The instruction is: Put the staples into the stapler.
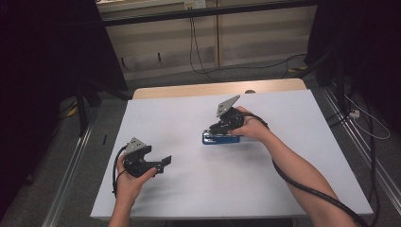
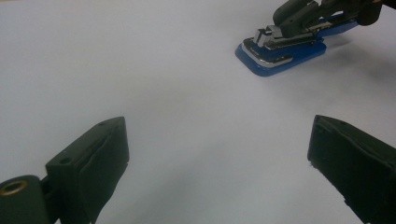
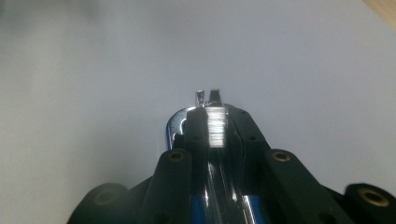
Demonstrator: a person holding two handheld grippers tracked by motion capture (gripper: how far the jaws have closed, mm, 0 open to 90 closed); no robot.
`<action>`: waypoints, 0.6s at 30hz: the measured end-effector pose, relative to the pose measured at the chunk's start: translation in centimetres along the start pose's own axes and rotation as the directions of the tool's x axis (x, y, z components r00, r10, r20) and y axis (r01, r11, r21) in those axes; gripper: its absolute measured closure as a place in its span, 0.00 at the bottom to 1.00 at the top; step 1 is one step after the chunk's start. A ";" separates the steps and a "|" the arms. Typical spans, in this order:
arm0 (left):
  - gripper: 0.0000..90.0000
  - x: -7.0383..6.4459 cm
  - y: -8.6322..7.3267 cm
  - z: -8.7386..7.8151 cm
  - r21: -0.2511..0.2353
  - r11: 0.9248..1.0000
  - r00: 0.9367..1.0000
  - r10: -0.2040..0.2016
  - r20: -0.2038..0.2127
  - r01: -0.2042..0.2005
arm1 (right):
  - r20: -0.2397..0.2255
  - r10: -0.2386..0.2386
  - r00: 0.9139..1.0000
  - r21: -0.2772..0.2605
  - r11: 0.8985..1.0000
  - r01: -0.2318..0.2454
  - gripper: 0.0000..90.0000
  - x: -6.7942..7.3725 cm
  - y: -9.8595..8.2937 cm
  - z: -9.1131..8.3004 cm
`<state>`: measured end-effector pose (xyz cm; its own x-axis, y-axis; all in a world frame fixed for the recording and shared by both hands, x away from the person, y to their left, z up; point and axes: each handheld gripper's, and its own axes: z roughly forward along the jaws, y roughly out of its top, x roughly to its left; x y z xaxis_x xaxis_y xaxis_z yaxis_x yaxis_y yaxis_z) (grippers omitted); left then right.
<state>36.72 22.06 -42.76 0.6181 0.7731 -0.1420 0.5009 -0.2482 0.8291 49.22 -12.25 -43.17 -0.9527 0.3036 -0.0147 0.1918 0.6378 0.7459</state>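
A blue stapler [image 1: 221,139] with a chrome top lies flat near the middle of the white table [image 1: 283,179]. My right gripper [image 1: 215,130] comes at it from the right and is shut on the stapler, its jaws clamped along both sides. In the right gripper view the stapler's chrome top [image 3: 215,123] runs between the two black jaws of my right gripper [image 3: 215,116]. My left gripper [image 1: 165,162] hovers at the front left, open and empty, pointing right. In the left gripper view, my left gripper [image 2: 219,140] is spread wide, with the stapler [image 2: 280,51] and the right gripper [image 2: 299,18] far off.
A strip of wooden tabletop [image 1: 189,90] shows beyond the white surface at the far edge. Floor rails [image 1: 71,165] run along both sides of the table, and cables [image 1: 364,123] trail on the floor at the right.
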 end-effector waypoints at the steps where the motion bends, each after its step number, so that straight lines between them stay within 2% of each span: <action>1: 0.06 0.0 0.0 0.0 0.000 1.000 1.000 0.001 0.000 -0.001 | 0.000 -0.001 1.000 0.003 1.000 0.001 0.89 0.0 0.0 0.0; 18: 0.06 0.0 0.0 0.0 0.002 1.000 1.000 0.000 -0.002 0.000 | -0.012 -0.015 1.000 0.000 1.000 0.015 0.89 -0.1 0.0 -0.1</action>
<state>36.74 22.07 -42.81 0.6166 0.7746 -0.1407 0.5021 -0.2493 0.8281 49.30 -12.33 -43.08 -0.9582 0.2855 -0.0184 0.1772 0.6426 0.7454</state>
